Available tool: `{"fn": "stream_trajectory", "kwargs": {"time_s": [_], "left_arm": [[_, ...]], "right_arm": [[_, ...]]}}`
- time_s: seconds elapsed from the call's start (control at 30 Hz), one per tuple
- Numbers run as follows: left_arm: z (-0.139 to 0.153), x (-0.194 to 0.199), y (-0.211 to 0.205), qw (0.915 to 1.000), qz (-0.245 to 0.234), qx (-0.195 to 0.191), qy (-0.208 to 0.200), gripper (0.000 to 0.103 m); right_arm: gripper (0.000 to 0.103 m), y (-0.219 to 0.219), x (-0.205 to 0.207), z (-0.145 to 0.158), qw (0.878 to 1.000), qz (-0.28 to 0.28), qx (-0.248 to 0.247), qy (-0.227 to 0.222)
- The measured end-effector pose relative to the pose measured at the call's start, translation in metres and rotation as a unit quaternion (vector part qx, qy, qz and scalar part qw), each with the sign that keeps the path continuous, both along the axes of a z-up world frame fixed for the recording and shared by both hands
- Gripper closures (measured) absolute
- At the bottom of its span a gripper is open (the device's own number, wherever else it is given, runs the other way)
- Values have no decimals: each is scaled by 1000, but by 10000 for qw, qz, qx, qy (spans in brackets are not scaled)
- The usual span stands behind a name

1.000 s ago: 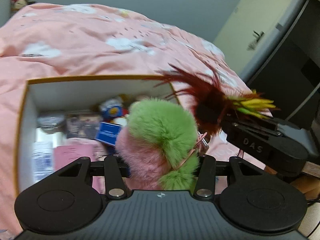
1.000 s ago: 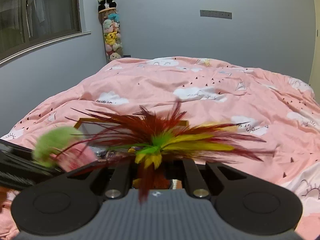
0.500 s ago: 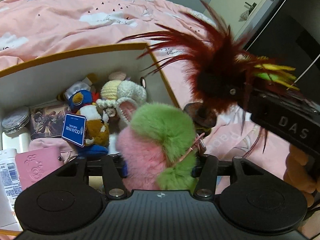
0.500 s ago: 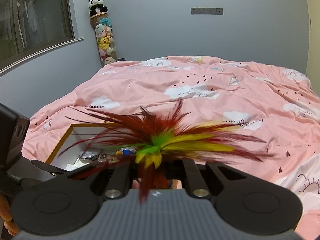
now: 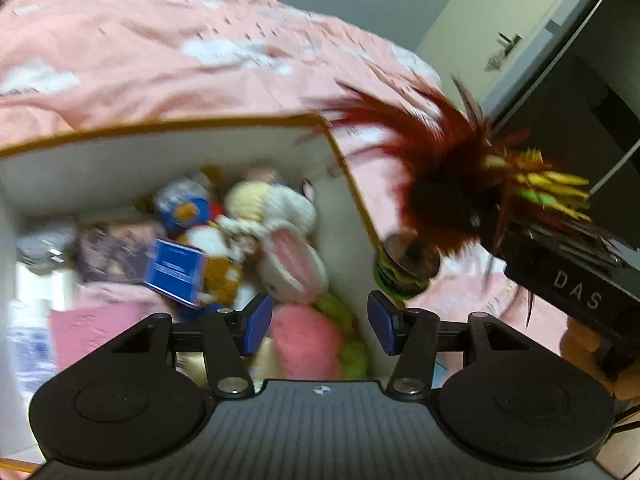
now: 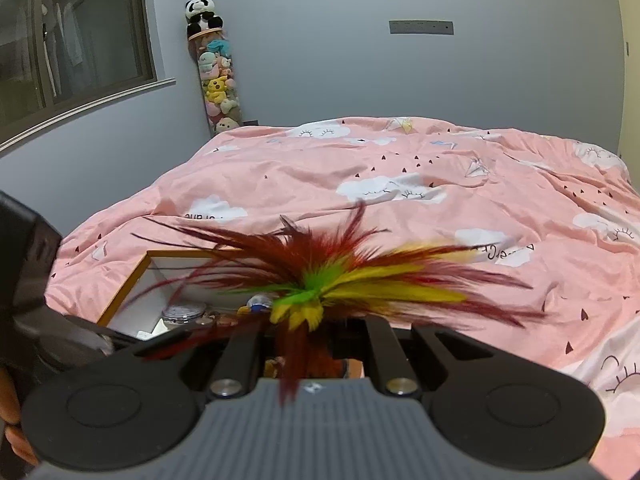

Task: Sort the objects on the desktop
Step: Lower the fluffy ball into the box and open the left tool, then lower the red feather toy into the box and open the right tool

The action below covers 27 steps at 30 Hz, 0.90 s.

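Below the opening left hand-held gripper (image 5: pixel 318 322), a fluffy pompom (image 5: pixel 308 346) lies free; right clamps feathers (image 6: pixel 340 276).

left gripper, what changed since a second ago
The left gripper let go of the pink and green pompom: its jaws are opening, and the pompom now lies down in the box. The right gripper stays shut on the feather shuttlecock.

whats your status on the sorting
Left claw opening, pink-green pompom loose in the box. Right claw shut on feather toy. Nothing blocking.
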<state>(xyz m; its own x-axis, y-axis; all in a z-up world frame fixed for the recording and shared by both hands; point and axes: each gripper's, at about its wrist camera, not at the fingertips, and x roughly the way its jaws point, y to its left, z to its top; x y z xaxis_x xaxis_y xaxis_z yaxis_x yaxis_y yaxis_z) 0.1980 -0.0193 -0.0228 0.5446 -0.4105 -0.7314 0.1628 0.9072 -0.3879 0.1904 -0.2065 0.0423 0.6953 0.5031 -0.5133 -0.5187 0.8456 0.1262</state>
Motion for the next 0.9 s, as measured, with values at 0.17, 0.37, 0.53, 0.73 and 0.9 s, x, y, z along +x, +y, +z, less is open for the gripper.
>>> {"fn": "stream_trajectory", "kwargs": {"time_s": [0.17,0.37,0.53,0.73,0.9], "left_arm": [[14,-16,34,9958,719,527,-221,41],[12,-20,90,9797,1561,1240,-196,44],[16,-44,116,9750,1815,1267,-206,45],[12,-52,124,9744,1801,1330,-210,45],[4,-55,128,9769,1782,1170,-159,45]], "right_arm": [[91,15,2,2,9994,326,61,74],[91,52,12,3,9957,870,81,299],[90,96,25,-2,9904,1281,-95,518],[90,150,40,-19,9843,1587,-447,628],[90,183,54,-40,9804,1649,-726,796]]}}
